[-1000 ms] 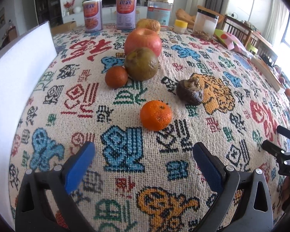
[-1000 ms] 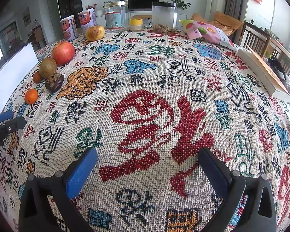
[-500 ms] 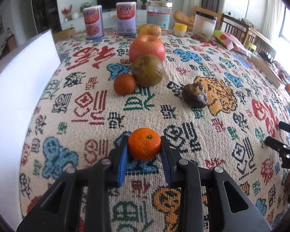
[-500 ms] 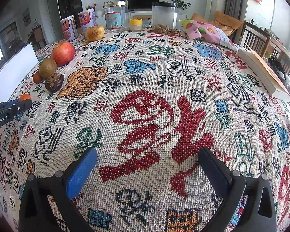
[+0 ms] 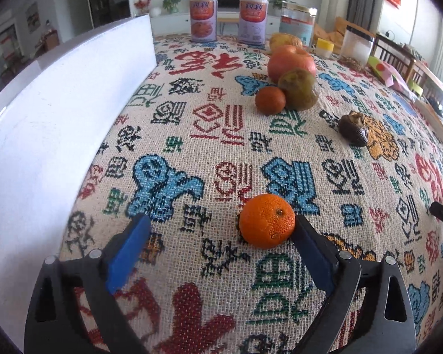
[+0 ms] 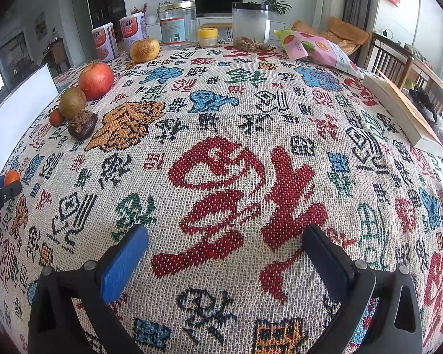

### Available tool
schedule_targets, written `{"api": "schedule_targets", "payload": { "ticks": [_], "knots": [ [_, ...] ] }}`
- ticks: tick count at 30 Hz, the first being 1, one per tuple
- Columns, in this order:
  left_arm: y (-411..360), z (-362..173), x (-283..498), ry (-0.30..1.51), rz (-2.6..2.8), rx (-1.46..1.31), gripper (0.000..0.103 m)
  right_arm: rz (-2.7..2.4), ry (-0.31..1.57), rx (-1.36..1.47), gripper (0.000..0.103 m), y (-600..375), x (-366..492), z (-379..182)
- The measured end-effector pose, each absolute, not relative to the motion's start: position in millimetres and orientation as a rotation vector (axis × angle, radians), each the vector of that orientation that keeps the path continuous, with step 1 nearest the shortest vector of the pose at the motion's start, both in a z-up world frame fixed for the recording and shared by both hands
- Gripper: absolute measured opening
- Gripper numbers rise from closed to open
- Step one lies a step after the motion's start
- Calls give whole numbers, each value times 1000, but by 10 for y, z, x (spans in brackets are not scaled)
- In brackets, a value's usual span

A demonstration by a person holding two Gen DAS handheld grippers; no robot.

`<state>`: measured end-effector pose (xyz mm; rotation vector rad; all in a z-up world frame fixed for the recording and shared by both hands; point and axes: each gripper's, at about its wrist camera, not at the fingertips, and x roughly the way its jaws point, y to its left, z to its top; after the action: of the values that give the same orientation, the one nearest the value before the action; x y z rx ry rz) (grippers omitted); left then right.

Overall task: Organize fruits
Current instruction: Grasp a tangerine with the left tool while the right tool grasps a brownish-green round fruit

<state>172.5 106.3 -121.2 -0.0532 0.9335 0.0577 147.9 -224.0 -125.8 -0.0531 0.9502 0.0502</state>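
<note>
A bright orange mandarin (image 5: pixel 267 220) rests on the patterned tablecloth (image 5: pixel 192 135) between the fingers of my left gripper (image 5: pixel 221 236). Its jaws are opening, and the fruit lies against the right finger (image 5: pixel 310 250), far from the left one. Further back, a small dark orange (image 5: pixel 270 100), a green-brown fruit (image 5: pixel 298 93), a red apple (image 5: pixel 291 62) and a yellow-brown fruit (image 5: pixel 285 40) stand in a line. A dark wrinkled fruit (image 5: pixel 353 129) sits apart to their right. My right gripper (image 6: pixel 224 253) is open over bare cloth, holding nothing.
A white board (image 5: pixel 59 118) stands along the table's left side. Two cans (image 5: pixel 203 19), jars (image 6: pixel 177 25) and a clear container (image 6: pixel 251 23) line the far edge. A snack bag (image 6: pixel 316 48) and a book (image 6: pixel 404 112) lie at the right.
Half a second ago the left gripper was shut on the mandarin; its jaws now stand wide and the fruit sits on the cloth, nearer the white board. The right gripper has not moved.
</note>
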Motion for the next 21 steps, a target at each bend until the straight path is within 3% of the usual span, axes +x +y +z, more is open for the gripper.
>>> {"api": "schedule_targets", "payload": {
  "ticks": [10,16,19,21],
  "knots": [
    [1056,-1225,1733,938,76,-44,101,18,987,-74,103,-2143,1543,-1205],
    [1063,-1227,1735,938,75,-45,101,314,822,-262,99,-1054,1824,-695],
    [1059,-1228,1735,938,76,-44,101,441,829,-299,90,-538,2119,-671],
    [1059,-1228,1736,938,76,-44,102,491,886,-212,79,-353,2391,-718]
  ]
}}
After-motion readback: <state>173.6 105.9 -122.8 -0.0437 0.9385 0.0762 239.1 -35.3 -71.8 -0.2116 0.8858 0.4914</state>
